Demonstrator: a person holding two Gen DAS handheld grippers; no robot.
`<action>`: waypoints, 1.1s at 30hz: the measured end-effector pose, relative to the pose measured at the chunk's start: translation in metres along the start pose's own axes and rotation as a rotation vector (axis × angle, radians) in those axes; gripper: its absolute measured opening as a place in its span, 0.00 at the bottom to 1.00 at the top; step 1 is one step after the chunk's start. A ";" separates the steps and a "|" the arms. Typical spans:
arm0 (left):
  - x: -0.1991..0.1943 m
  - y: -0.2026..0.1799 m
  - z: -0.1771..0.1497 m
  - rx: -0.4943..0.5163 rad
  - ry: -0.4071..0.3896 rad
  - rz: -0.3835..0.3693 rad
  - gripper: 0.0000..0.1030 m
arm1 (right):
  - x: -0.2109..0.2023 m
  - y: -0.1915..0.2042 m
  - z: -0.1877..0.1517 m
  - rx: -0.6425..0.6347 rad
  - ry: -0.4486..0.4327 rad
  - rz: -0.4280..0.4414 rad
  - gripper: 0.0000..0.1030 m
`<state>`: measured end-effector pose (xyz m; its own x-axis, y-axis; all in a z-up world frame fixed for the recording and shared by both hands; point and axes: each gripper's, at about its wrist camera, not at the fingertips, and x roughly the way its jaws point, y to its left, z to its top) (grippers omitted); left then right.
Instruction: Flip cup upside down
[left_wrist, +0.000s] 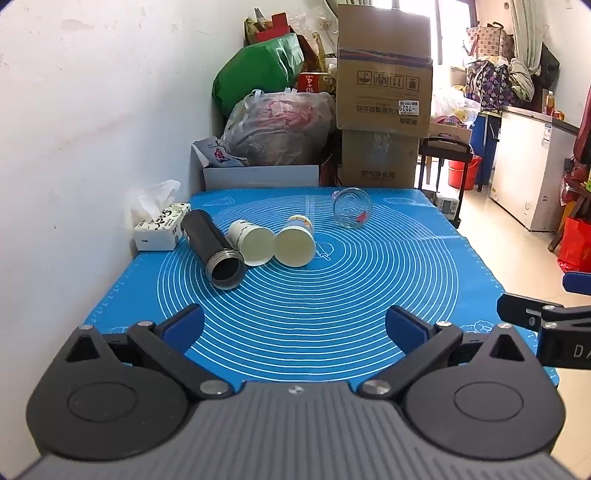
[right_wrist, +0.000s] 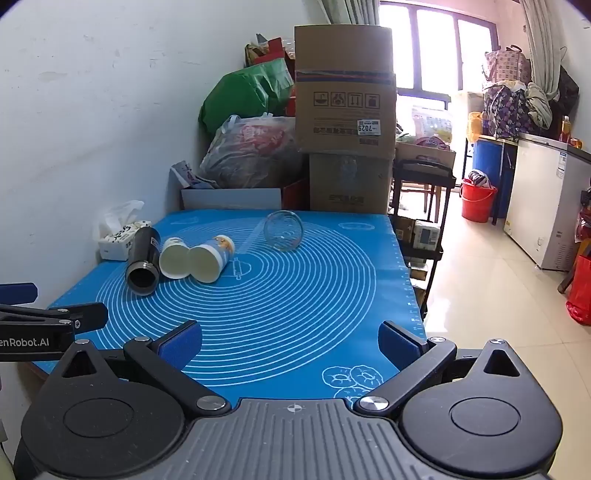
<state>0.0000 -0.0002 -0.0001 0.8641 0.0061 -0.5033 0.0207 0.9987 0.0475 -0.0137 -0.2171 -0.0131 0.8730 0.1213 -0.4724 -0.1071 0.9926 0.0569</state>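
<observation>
On blue mat, glass cup's red mark in left view only

Table under blue mat, 4 cups on their sides: black flask, 2 paper cups, glass, tissue box.

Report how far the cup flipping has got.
Nothing looks done: the black flask, both paper cups and the glass cup all lie on their sides on the blue mat. Nothing is in hand; the left claw and right claw are open, short of them. Every flip remains.
</observation>
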 end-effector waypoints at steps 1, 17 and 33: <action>0.000 0.000 0.000 0.002 -0.001 0.002 1.00 | 0.000 0.000 0.000 -0.004 0.000 -0.002 1.00; -0.005 -0.002 0.004 0.014 -0.014 -0.003 1.00 | 0.003 0.001 0.001 -0.005 -0.001 0.004 1.00; -0.014 -0.002 0.002 0.011 -0.039 0.004 1.00 | -0.002 0.003 0.001 -0.009 -0.009 0.000 1.00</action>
<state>-0.0106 -0.0025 0.0084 0.8832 0.0076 -0.4690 0.0228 0.9980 0.0592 -0.0148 -0.2143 -0.0108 0.8770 0.1212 -0.4649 -0.1114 0.9926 0.0486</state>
